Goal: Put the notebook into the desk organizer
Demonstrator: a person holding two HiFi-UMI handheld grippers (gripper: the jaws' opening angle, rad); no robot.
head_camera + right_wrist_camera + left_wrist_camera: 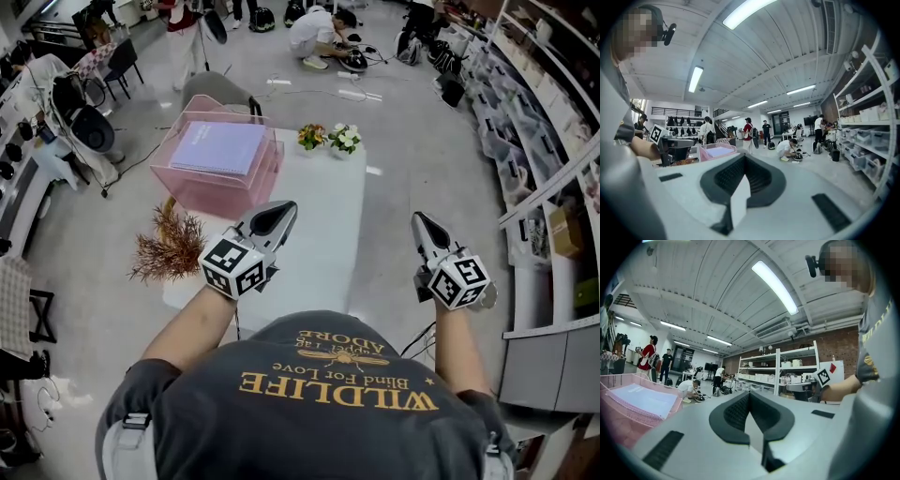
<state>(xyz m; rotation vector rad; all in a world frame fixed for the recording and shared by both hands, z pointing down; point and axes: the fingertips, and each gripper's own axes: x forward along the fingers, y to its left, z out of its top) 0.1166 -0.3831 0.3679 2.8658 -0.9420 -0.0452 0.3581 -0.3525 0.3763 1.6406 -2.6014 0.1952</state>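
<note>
Furthest left, just in front of the pink translucent plastic desk organizer point(192, 199), a brown dried sprig point(169, 246) lies at the edge of the long white bench point(328, 202), out of the working path. Inside the organizer the flat lavender notebook point(217, 148) rests cover up and slightly tilted, so I judge the job done. Nearer me than the organizer, my left gripper point(279, 214) hovers over the bench, jaws pressed together on nothing. I read that as a resting pose, since nothing is left to carry. Right of the organizer, two small pots of flowers point(330, 139) stand apart from it. Far right of the organizer, my right gripper point(421, 223) hangs beyond the bench edge, jaws likewise closed and empty.
</note>
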